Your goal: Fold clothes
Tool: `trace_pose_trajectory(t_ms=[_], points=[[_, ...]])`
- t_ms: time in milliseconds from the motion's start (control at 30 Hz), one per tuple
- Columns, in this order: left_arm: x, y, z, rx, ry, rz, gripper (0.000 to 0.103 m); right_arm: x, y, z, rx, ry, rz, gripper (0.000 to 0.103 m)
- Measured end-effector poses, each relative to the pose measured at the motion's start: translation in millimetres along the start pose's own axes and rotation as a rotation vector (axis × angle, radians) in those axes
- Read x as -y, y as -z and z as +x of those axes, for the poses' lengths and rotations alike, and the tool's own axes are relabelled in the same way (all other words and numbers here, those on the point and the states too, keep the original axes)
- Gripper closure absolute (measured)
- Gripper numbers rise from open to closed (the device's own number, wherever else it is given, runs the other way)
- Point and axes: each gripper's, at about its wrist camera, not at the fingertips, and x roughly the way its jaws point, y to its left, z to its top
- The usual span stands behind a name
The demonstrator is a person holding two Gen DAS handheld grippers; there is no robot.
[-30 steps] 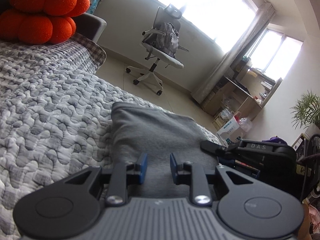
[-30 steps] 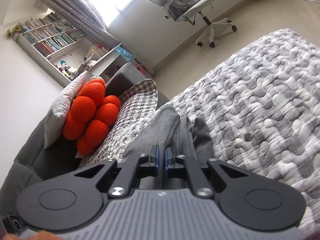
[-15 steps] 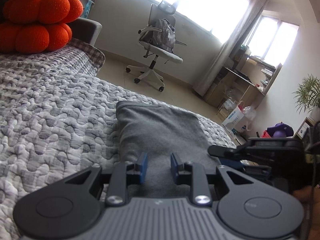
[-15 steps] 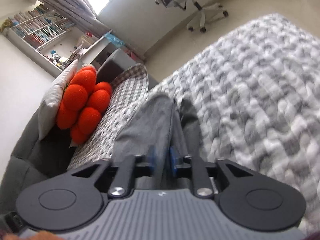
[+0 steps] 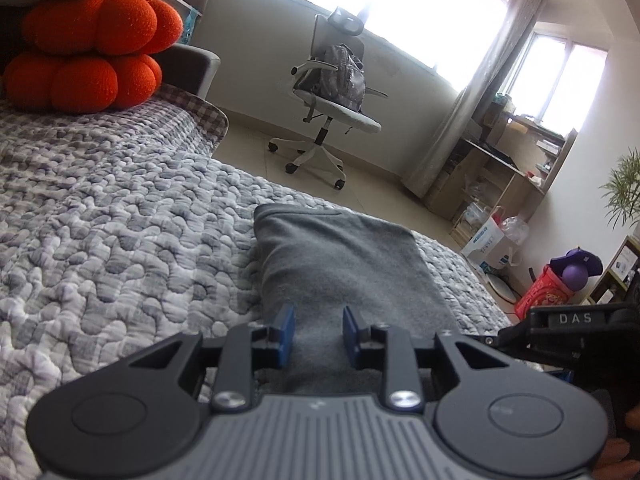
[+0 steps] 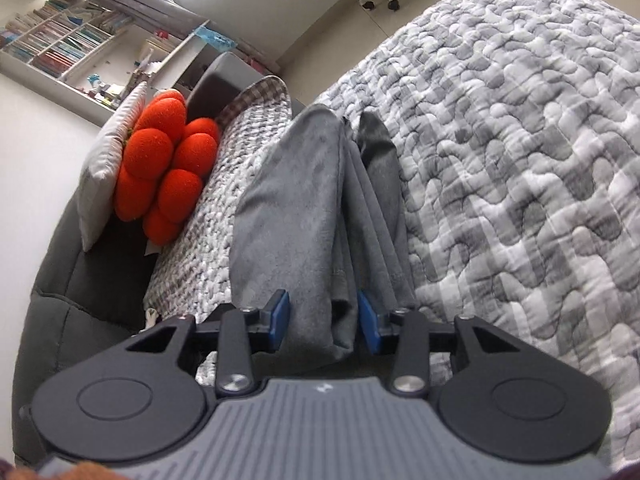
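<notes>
Gray garment (image 5: 344, 268), folded into a long narrow stack, lies on the quilted bed (image 5: 120, 216). Long axis runs straight ahead from both claws, toward the floor-side edge of the bed in the left view.

Left claw (image 5: 319, 334): spread, blue pads either side of the near end, cloth lying flat between them, nothing pinched.

Right claw (image 6: 323, 320): spread too, straddling the near end where several layers bunch on edge; whether the pads touch the cloth, cannot tell. Both claws sit at the near end; neither clearly nearer.

Far end of the garment stops short of the bed's edge, a strip of quilt beyond it. Open quilt lies wide to the left in the left view and to the right in the right view. Orange cushion (image 6: 164, 172) and a pillow (image 6: 108, 160) sit well off by the headboard. Office chair (image 5: 336, 92) stands on the floor past the bed.

Judgement: fold looks near done; the layered edge may want squaring.
</notes>
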Motion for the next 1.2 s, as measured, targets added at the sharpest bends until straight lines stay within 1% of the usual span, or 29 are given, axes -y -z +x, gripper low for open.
trace_pose_trajectory(t_ms=[100,133,167,200,333,433,567,667,733,867,933,1000,1033,1067,1167,1200], points=[[2,0,1,-0.003,-0.01,0.008,0.073,-1,1,-1,0.0,-0.002,-0.004,0.06],[3,0,1,-0.003,-0.014,0.008,0.072,-1,2,0,-0.002,-0.007,-0.007,0.064],[4,0,1,-0.004,-0.018,0.008,0.072,-1,2,0,-0.004,-0.012,-0.011,0.07],[5,0,1,-0.004,-0.02,0.007,0.071,-1,3,0,-0.001,-0.02,-0.018,0.082],[10,-2,-1,-0.003,-0.015,-0.002,0.07,-10,6,-6,0.047,-0.034,-0.073,0.087],[15,-4,-4,-0.001,-0.004,0.01,0.07,-18,7,-18,0.093,-0.04,-0.117,0.088],[20,-7,-6,0.001,0.015,0.026,0.07,-20,8,-27,0.131,-0.024,-0.138,0.088],[22,-6,-4,-0.002,0.025,0.035,0.07,-15,5,-27,0.138,-0.014,-0.122,0.088],[23,-5,-2,-0.009,0.026,0.046,0.07,-10,3,-24,0.129,0.01,-0.108,0.088],[25,-1,4,-0.031,0.022,0.073,0.069,-1,3,-7,0.069,0.078,-0.111,0.088],[27,1,6,-0.035,0.014,0.091,0.069,2,5,0,0.055,0.103,-0.13,0.086],[28,2,6,-0.029,0.004,0.112,0.069,-4,7,-1,0.065,0.116,-0.169,0.086],[29,1,5,-0.023,0.0,0.118,0.069,-7,8,-3,0.073,0.117,-0.187,0.077],[28,-1,5,-0.014,-0.006,0.123,0.069,-11,9,-5,0.082,0.117,-0.204,0.076],[26,-5,6,0.006,-0.022,0.132,0.069,-22,10,-14,0.156,0.151,-0.289,0.07],[24,-8,8,0.009,-0.026,0.131,0.069,-26,11,-15,0.19,0.162,-0.325,0.065]])
